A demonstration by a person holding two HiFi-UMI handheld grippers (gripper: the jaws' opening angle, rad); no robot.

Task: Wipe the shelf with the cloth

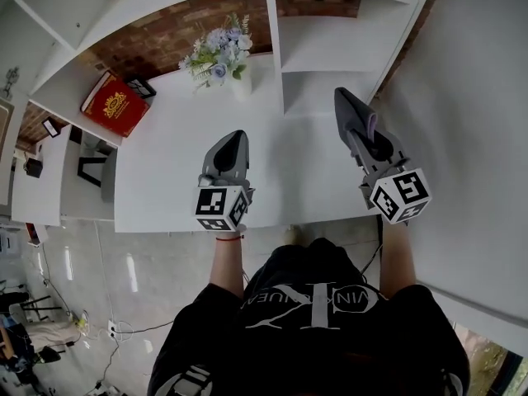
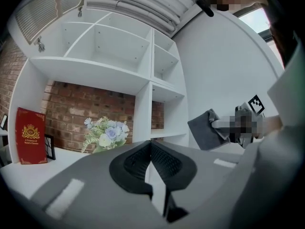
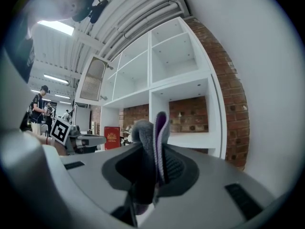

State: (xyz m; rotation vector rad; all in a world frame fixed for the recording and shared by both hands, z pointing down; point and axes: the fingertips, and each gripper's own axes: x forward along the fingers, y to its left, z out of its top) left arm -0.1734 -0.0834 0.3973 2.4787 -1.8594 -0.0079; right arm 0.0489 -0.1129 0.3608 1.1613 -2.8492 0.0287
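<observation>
A folded grey cloth with a purple edge is pinched upright in my right gripper; in the right gripper view the cloth stands between the jaws. It hangs just in front of the small white shelf compartment at the back right. My left gripper is shut with nothing in it, hovering over the white desk top. In the left gripper view the closed jaws point at the shelf unit, and the cloth shows at right.
A vase of pale flowers stands at the back middle of the desk. A red book and a small black frame lean at back left. A white wall bounds the right side. Brick backs the shelves.
</observation>
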